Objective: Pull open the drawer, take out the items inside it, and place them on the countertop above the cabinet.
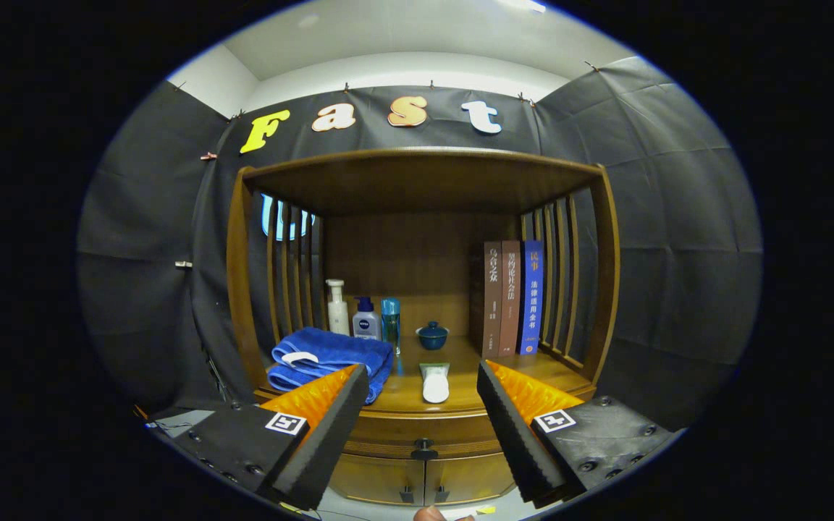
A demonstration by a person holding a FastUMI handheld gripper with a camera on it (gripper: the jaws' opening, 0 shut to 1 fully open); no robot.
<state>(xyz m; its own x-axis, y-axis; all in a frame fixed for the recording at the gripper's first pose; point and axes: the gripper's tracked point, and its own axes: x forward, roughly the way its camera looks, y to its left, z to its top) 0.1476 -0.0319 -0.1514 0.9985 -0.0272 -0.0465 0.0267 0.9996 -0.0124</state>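
Wooden cabinet [417, 449] is facing the gripper [423, 383], whose fingers are standing spread apart and grasping nothing, the drawer [424, 433] with its dark knob [424, 450] sitting closed between them, a white tube [434, 382] lying on the countertop [460, 394].

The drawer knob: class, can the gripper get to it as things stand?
Probably yes. The gripper is open, and the drawer knob sits between its fingers, a little ahead, with nothing in front of it.
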